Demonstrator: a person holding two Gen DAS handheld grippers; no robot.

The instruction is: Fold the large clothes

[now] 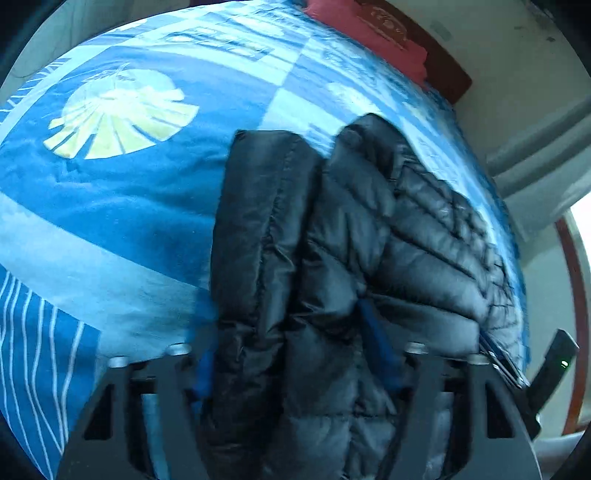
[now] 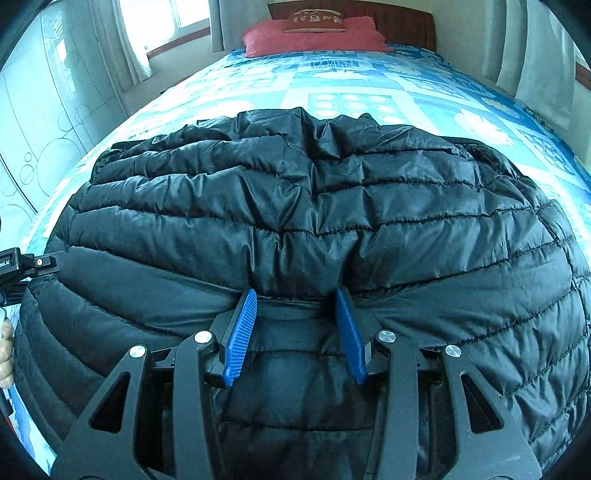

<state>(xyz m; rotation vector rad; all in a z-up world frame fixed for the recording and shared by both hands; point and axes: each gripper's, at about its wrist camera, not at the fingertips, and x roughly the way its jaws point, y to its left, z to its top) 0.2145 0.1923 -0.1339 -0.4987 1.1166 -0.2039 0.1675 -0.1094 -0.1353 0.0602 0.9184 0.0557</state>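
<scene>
A black quilted puffer jacket (image 2: 295,206) lies spread on a bed with a blue patterned cover (image 2: 351,85). In the right wrist view my right gripper (image 2: 297,295) is shut on a thick fold at the jacket's near edge, and creases fan out from its blue fingers (image 2: 242,332). In the left wrist view my left gripper (image 1: 291,354) is shut on a bulky bunch of the jacket (image 1: 332,229), which fills the gap and hides most of its blue fingers (image 1: 376,343). A long part of the jacket runs away from it over the cover (image 1: 110,206).
A red pillow (image 2: 314,37) and a dark wooden headboard (image 2: 406,22) stand at the bed's far end. Curtains (image 2: 532,55) hang on the right and a window (image 2: 162,18) is on the left. A hand (image 2: 5,350) shows at the left edge.
</scene>
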